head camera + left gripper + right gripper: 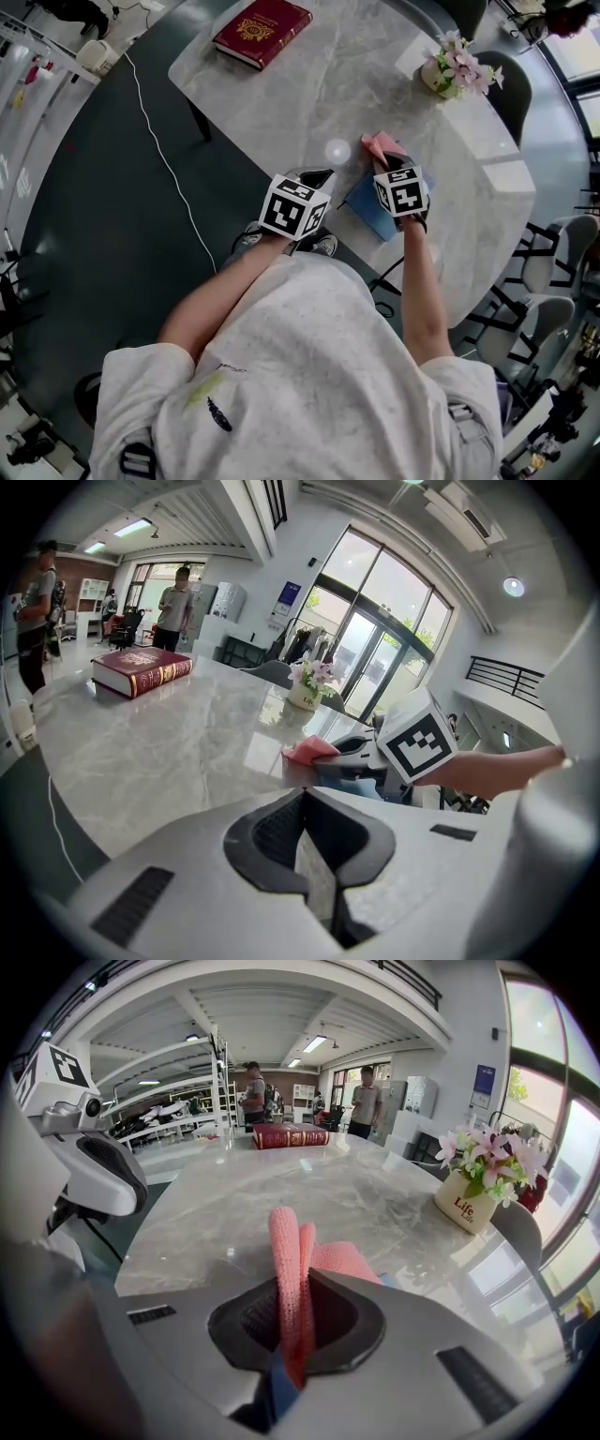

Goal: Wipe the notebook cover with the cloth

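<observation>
**Head view:** A person stands at a marble bench point(328, 84) with a claw in each hand. The right claw point(386, 161) carries a pink cloth point(382, 143) over a blue notebook point(367, 208). The notebook lies at the bench's near edge, directly under that claw. The left claw point(314, 176) hangs just beside it, apart from the notebook. A red book point(261, 28) and a flower pot point(441, 77) sit well apart on the far side.

**Left gripper view:** The left claw is clenched and empty, with only a sliver of bench showing between its pads. Ahead, the right claw's marker cube sits above the cloth and notebook. Nothing steadies the notebook.

**Right gripper view:** The right claw is clamped on a narrow upright fold of the cloth, and the rest of the cloth spreads out in front. A blue sliver shows low between the jaws. It is probably the notebook, but whether it is pinched along with the cloth cannot be told.

**The risks, as a judgement:**
- The notebook is unheld and close to the edge, so a wiping stroke toward the person could slide it off the bench.
- If the cover is caught in the jaws, the notebook will drag along instead of being wiped.
- The grip is only on a thin fold, so friction could pull the cloth free.
- With little cloth beneath the claw, hard plastic could scrape the cover.
</observation>
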`<state>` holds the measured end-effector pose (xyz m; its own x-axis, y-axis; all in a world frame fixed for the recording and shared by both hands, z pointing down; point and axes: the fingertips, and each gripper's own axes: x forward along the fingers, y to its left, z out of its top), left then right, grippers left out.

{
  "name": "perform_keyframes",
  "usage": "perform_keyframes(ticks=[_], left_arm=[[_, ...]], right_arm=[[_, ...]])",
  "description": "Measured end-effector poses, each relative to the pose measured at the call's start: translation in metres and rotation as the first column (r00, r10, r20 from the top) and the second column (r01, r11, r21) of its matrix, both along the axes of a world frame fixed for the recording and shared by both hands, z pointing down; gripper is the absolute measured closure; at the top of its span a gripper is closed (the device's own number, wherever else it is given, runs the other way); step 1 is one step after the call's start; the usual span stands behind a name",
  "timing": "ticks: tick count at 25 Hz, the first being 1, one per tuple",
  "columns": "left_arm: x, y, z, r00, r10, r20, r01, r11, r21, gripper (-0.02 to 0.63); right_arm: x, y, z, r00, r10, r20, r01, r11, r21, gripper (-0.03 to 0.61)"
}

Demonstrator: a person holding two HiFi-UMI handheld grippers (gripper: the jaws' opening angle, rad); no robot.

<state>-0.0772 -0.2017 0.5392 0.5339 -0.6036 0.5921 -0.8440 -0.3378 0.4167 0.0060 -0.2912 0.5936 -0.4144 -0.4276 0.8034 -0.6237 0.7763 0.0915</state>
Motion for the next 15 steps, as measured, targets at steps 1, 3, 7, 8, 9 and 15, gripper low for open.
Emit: perform_keyframes(ticks=[1, 3, 7, 8, 9, 15], left_arm=[[0.000, 0.001, 0.000, 1.000, 0.006, -0.001, -0.006, 1.000, 0.002, 0.606], [0.000, 0.003, -0.001, 1.000, 0.017, -0.003, -0.017, 1.000, 0.004, 0.606], [-0.001, 0.008, -0.003, 0.999, 0.038, -0.008, -0.038, 0.999, 0.008, 0.606], [-0.001, 0.009, -0.003, 0.999, 0.043, -0.010, -0.043, 0.999, 0.009, 0.606], [-0.001, 0.010, -0.004, 0.999, 0.049, -0.011, -0.049, 0.999, 0.010, 0.606], [0.000, 0.019, -0.007, 0.996, 0.085, -0.023, -0.084, 0.996, 0.018, 0.606]], right_arm=[[-0.001, 0.003, 0.000, 1.000, 0.001, -0.001, -0.001, 1.000, 0.002, 0.563], [-0.004, 0.009, 0.000, 1.000, 0.004, -0.003, -0.004, 1.000, 0.004, 0.563], [-0.009, 0.020, 0.000, 1.000, 0.016, 0.003, -0.016, 1.000, 0.000, 0.563], [-0.011, 0.023, 0.000, 1.000, 0.019, 0.003, -0.019, 1.000, -0.002, 0.563], [-0.012, 0.026, 0.000, 1.000, 0.021, 0.004, -0.021, 1.000, -0.004, 0.563], [-0.020, 0.045, 0.000, 0.999, 0.038, 0.006, -0.038, 0.999, -0.012, 0.563]])
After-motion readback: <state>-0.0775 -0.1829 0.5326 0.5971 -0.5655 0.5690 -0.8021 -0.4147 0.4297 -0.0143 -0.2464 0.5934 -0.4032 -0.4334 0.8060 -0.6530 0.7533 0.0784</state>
